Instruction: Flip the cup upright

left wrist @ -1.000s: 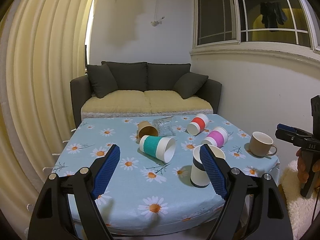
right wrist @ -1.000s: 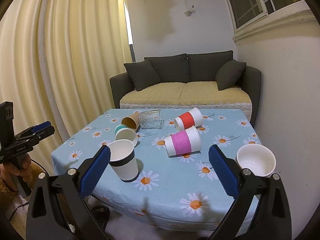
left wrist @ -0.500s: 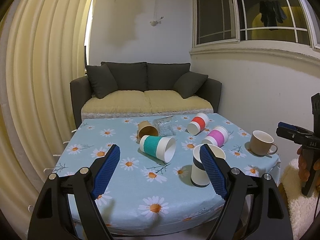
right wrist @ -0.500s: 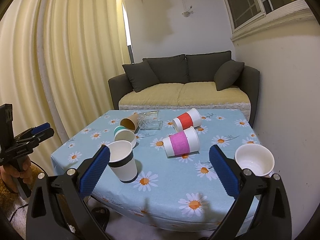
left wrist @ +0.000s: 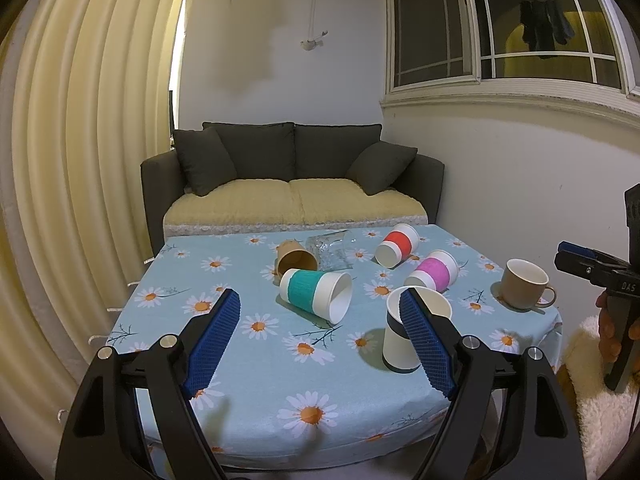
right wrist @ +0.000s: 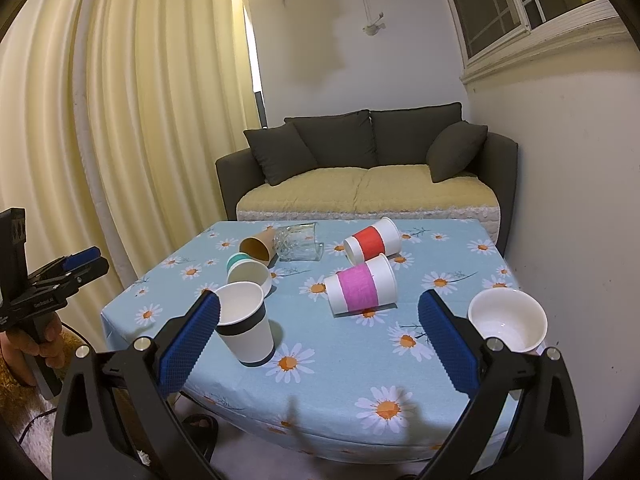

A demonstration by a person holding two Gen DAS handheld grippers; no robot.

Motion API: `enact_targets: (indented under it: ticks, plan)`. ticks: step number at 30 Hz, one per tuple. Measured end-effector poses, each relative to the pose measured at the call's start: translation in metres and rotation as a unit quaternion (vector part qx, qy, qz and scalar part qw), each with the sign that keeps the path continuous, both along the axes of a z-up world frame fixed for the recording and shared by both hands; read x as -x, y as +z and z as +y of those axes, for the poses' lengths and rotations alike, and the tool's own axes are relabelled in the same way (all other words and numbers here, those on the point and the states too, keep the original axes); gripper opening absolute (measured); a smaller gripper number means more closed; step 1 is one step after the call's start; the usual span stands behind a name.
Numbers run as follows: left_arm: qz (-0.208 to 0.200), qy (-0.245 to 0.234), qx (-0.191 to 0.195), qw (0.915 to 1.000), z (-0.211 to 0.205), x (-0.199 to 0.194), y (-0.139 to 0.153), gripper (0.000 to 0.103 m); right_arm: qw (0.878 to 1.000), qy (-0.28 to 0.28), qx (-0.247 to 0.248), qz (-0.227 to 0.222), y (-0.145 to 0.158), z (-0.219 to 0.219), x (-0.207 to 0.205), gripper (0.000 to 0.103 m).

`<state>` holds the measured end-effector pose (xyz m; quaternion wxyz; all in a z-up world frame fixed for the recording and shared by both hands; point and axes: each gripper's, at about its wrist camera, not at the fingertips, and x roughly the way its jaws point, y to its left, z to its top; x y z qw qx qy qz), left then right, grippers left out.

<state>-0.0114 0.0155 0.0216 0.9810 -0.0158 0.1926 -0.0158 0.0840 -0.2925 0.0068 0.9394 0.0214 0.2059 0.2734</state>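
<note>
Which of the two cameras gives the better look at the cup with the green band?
The left wrist view: the green-banded cup lies on its side, band and open mouth fully visible. In the right wrist view that cup shows mostly its mouth, partly hidden behind the upright black-banded cup.

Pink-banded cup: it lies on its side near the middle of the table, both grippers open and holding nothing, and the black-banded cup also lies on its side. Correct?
Not quite. The black-banded cup stands upright, as the right wrist view shows. The pink-banded cup does lie on its side, and the left gripper and right gripper are open and empty.
</note>
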Motion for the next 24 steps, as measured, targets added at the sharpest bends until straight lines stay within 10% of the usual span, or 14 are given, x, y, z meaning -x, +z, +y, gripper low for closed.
enact_targets:
  ticks: [24]
  plan:
    - [0.0, -0.002, -0.001, 1.0, -0.0018, 0.0007, 0.0014, 0.08, 1.0, 0.0, 0.011, 0.001, -0.0044, 0.0061, -0.0008, 0.098]
